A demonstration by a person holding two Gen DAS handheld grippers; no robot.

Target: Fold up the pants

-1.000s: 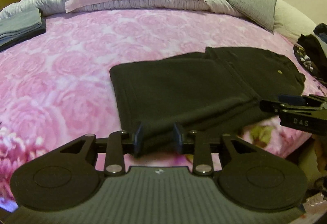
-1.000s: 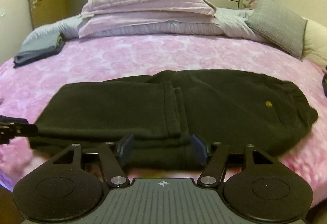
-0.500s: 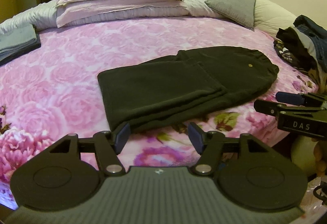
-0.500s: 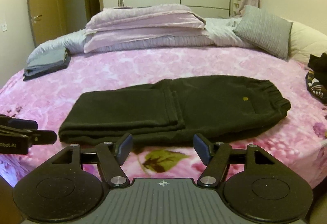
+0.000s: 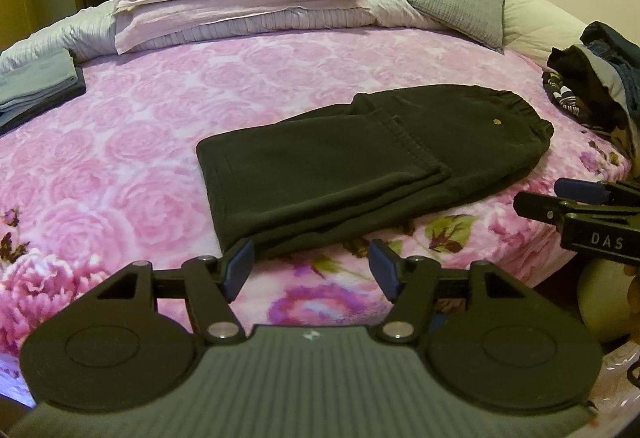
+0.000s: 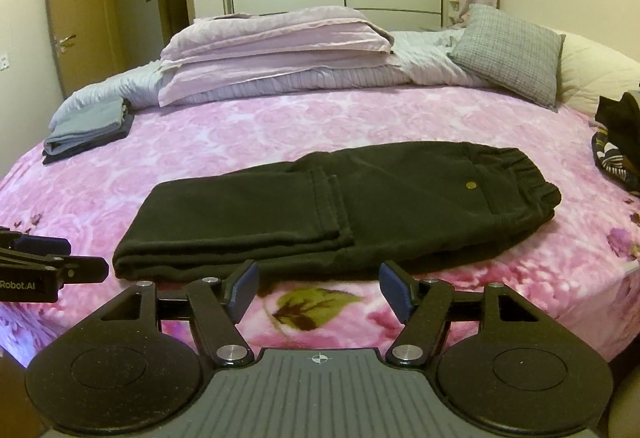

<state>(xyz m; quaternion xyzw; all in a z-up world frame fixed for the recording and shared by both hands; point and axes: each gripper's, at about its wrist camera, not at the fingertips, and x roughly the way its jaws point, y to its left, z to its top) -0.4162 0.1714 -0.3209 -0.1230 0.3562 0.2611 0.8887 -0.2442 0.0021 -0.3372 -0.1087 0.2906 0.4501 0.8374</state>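
Observation:
Black pants [image 5: 360, 162] [image 6: 340, 214] lie folded on the pink rose bedspread [image 5: 160, 110] [image 6: 240, 134], legs doubled over, elastic waistband at the right. My left gripper [image 5: 312, 270] is open, just short of the fold's near left corner, holding nothing. My right gripper [image 6: 320, 286] is open too, a little back from the pants' near edge. In the left wrist view the right gripper [image 5: 580, 206] pokes in at the right edge, and in the right wrist view the left gripper [image 6: 48, 270] shows at the left edge.
Stacked lilac pillows and bedding [image 6: 276, 50] sit at the head of the bed with a grey cushion [image 6: 512, 50]. Folded grey-blue clothes [image 6: 88, 126] lie far left. A heap of dark clothes [image 5: 592, 78] sits at the bed's right edge.
One second ago my left gripper was shut on the pants' near edge. It has let go, and both grippers have pulled back from the pants toward the bed's edge.

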